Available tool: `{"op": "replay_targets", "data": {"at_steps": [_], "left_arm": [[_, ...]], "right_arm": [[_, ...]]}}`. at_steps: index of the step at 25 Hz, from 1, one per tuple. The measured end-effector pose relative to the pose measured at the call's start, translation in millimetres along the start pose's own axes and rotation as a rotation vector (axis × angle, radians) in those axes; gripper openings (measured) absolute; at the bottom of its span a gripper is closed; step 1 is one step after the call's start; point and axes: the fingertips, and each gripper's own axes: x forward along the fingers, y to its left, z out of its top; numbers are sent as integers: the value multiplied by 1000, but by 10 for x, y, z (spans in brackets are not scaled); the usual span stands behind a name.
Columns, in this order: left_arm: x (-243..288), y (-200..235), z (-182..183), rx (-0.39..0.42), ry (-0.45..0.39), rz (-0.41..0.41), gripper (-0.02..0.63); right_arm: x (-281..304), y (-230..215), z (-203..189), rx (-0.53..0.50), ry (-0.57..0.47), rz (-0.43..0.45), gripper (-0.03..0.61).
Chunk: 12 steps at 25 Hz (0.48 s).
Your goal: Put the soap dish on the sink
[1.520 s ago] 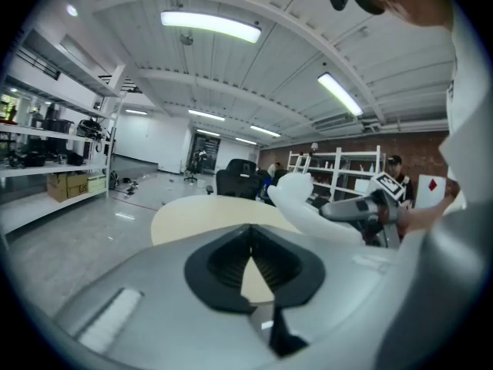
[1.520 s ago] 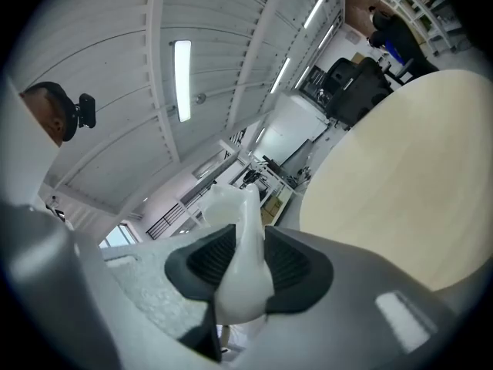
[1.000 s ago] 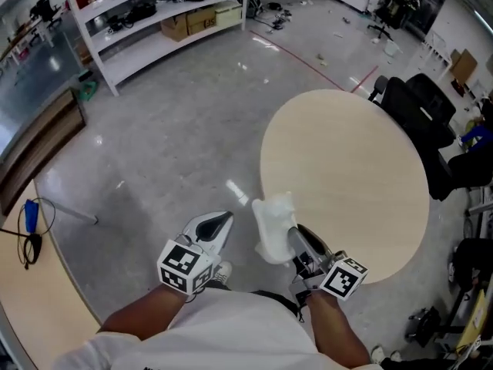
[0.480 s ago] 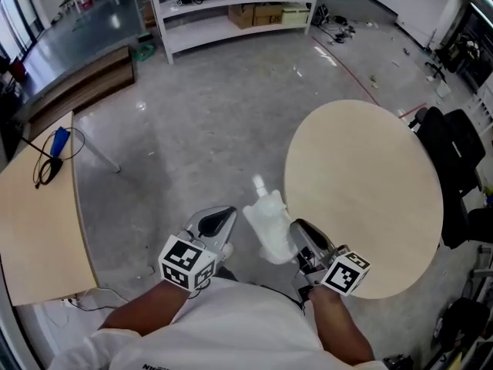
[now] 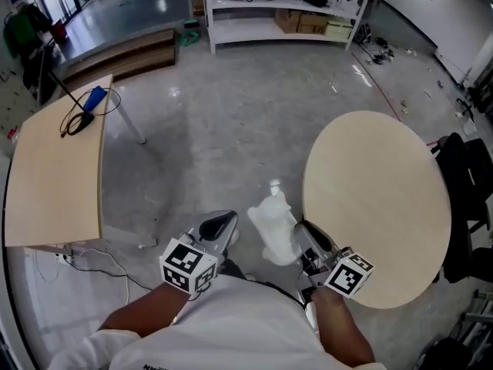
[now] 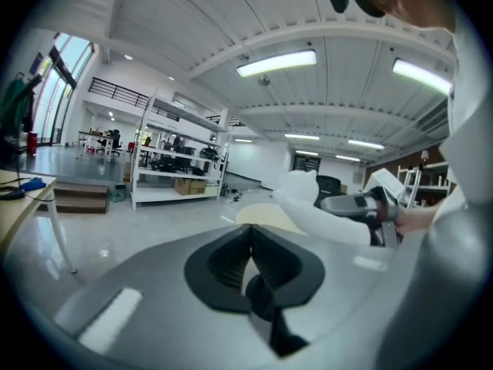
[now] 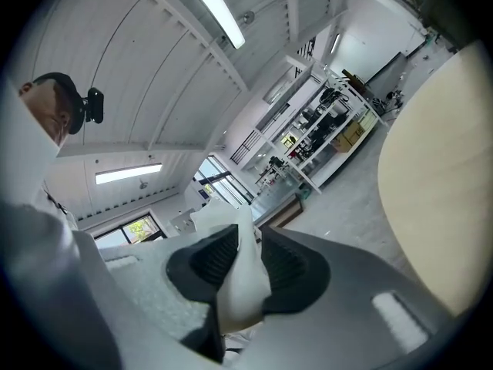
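**Soap dish carried along, no sink yet**

The person had turned, so a second table [image 5: 54, 168] came into view on the left. The right gripper [image 5: 310, 243] had just squeezed a bit tighter on the white soap dish [image 5: 276, 226], held up over the floor [image 5: 216, 145]. The left gripper [image 5: 218, 228] was shut with nothing in it. No sink showed, so the walk was probably not over. Counted: one soap dish, two grippers, two tables with the round table [image 5: 377, 199], one shelf [image 5: 285, 6].

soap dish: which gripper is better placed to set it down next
Right. The right gripper is clamped on the white soap dish, and its jaws have just been closing further on it. The left gripper is shut and empty beside it.
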Motion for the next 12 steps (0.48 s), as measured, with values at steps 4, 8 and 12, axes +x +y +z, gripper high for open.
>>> {"op": "replay_targets", "data": {"at_steps": [4, 8, 12], "left_arm": [[-192, -111, -83, -14, 0, 44, 8], [-320, -241, -143, -15, -14, 77, 8], [-498, -217, -141, -28, -32, 126, 8]], "right_arm": [[-56, 102, -106, 1, 42, 38, 100], [-149, 139, -202, -6, 66, 68, 99], [-125, 267, -272, -8, 98, 101, 98]]}}
